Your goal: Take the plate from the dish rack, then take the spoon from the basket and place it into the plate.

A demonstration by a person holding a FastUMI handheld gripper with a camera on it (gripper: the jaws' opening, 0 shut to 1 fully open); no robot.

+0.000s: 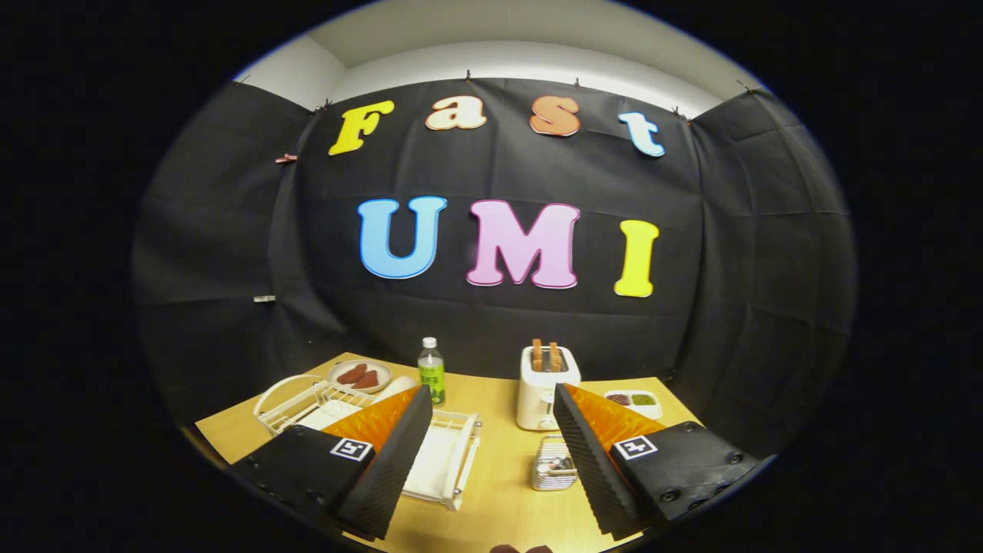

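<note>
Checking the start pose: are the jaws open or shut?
Open. The gripper holds nothing; its jaws stand wide apart, with bare table and the small basket showing between them.

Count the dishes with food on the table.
2. A round plate with reddish pieces sits behind the dish rack, left of the bottle. A divided tray sits right of the toaster. The tool's fingers may hide more.

Hand-held gripper held aloft, fingers spread wide.
</note>
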